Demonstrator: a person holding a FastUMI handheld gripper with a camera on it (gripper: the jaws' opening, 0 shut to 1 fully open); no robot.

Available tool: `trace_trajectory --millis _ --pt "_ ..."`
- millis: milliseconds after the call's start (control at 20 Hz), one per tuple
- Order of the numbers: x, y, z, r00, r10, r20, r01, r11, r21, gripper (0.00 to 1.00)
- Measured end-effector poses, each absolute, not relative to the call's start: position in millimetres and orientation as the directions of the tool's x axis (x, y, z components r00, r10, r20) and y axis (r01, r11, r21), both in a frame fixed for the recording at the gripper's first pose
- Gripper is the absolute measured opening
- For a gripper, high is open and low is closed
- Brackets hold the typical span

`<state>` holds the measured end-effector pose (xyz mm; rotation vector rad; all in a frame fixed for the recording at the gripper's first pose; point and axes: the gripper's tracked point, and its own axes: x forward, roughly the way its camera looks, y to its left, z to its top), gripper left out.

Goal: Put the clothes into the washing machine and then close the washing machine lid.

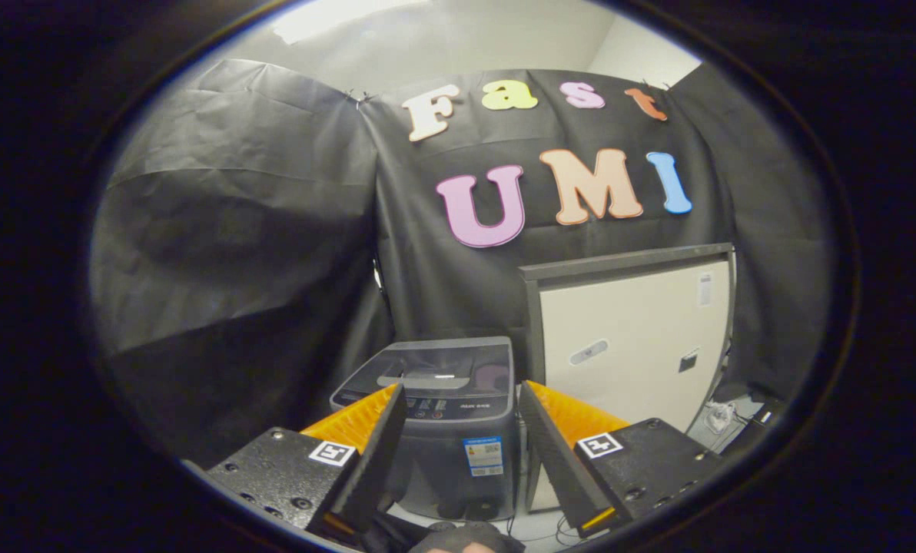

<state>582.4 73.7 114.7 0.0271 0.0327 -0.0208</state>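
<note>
- Tool [462, 430]: fingers spread wide, nothing pinched between them.
- Small grey top-loading plastic washing machine [446, 430]: dead ahead, framed in the gap between the two fingers, beyond the tips and lower than the tool.
- Dark translucent flat lid [439, 367]: looks down and flat on the top, control strip at the near edge; hinge side likely the far edge, can't confirm.
- Dark bundle of what may be clothes [466, 541]: low, right under the tool, nearer than the machine; too little on view to be sure.
- Cream-fronted, grey-framed cabinet [631, 338]: just right of the machine, taller.
- Judgement: lid needs lifting first; approach straight forward and down, no sideways correction.
</note>
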Motion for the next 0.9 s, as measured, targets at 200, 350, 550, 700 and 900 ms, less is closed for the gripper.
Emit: trace_trajectory --millis 200,350,550,700,900 --pt "582.8 74.4 117.0 1.0 -0.005 -0.015 0.005 1.0 -0.001 0.9" --pt "582.2 76.2 119.9 1.0 -0.014 0.0 0.014 1.0 0.025 0.9" --pt "573.5 75.0 124.5 0.999 -0.014 0.036 0.013 0.999 0.049 0.9" --pt "571.7 73.6 122.2 0.999 -0.039 0.036 0.038 0.999 0.025 0.9" --pt "562.7 71.0 111.6 0.998 -0.056 0.004 0.055 0.998 0.028 0.9"
